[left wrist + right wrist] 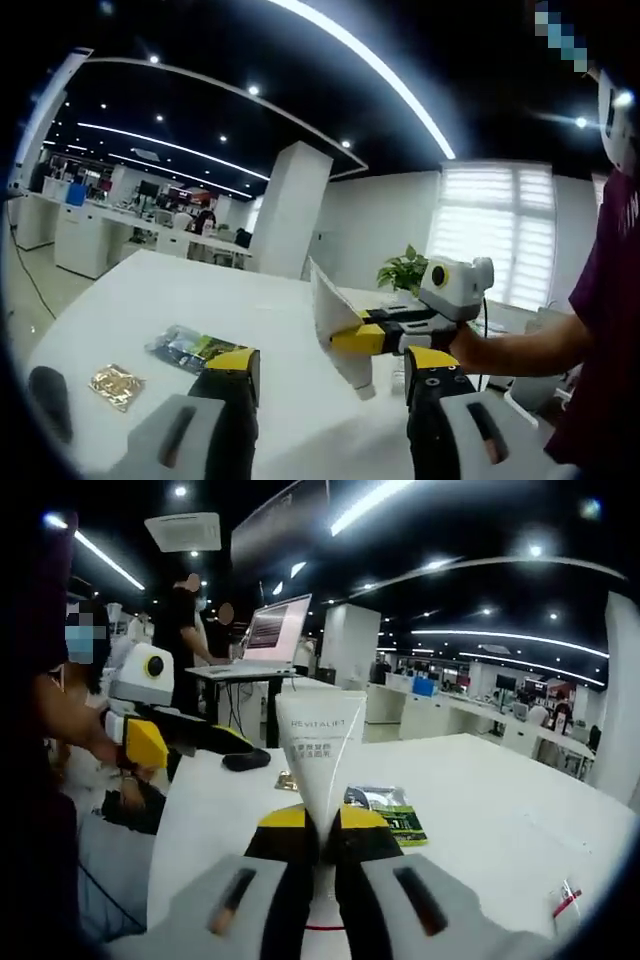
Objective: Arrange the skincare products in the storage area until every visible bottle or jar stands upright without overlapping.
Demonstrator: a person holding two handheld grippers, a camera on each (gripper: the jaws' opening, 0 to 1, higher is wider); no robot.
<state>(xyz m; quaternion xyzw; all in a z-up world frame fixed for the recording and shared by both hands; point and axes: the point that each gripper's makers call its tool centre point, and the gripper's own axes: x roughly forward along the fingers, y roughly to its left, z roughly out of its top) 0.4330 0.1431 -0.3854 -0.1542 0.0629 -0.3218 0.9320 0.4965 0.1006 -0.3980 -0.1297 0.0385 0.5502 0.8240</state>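
Nearest in the right gripper view, the right gripper [322, 832] has its jaws closed on the narrow lower end of a white tube [320, 750], which rises from the jaws with its flat wide end upward (the printing on it can be read the right way up). I judge it is held like this so it can be carried and put down standing on its cap, as the task asks. In the left gripper view the same tube [338, 325] appears from the side, lifted above the white table [200, 300] and pinched by the right gripper [372, 338] coming in from the right. The left gripper [330, 372] has its jaws apart with nothing between them; the tube is just ahead of them and a little higher, not touching. Further on the table lie a green packet [385, 810], a small gold sachet [117, 385] and a dark oval object [247, 761]. Behind are office desks, a laptop on a stand and people.
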